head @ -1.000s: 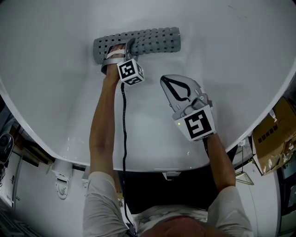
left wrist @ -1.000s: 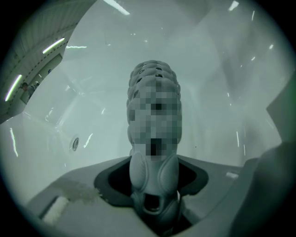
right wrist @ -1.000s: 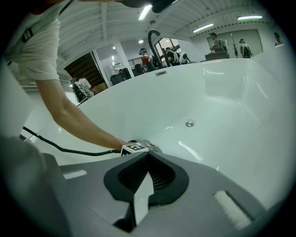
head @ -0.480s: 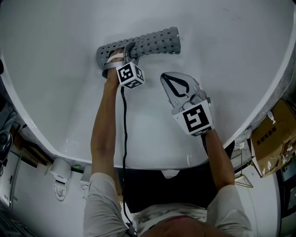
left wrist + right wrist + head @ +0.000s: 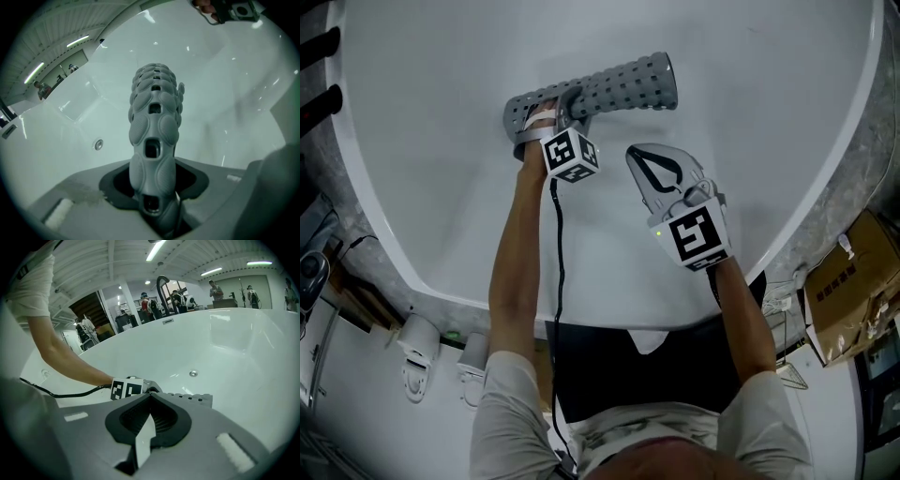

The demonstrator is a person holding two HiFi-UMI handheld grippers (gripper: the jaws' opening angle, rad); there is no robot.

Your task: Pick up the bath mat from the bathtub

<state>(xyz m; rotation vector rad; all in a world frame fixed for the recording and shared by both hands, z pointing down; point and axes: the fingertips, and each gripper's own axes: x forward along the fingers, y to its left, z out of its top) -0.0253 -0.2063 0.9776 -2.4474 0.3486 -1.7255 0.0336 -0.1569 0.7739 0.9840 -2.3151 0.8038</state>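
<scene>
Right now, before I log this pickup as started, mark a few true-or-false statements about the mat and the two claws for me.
1. The left claw is clamped on the bath mat. True.
2. The bath mat lies flat and spread out in the bathtub. False: it is rolled into a tube.
3. The right claw grips the other end of the mat. False: it is shut on nothing and sits apart from the mat.
4. The mat is grey and dotted with holes. True.
5. The left claw holds the roll at its far right end in the head view. False: it holds it near the left end.
</scene>
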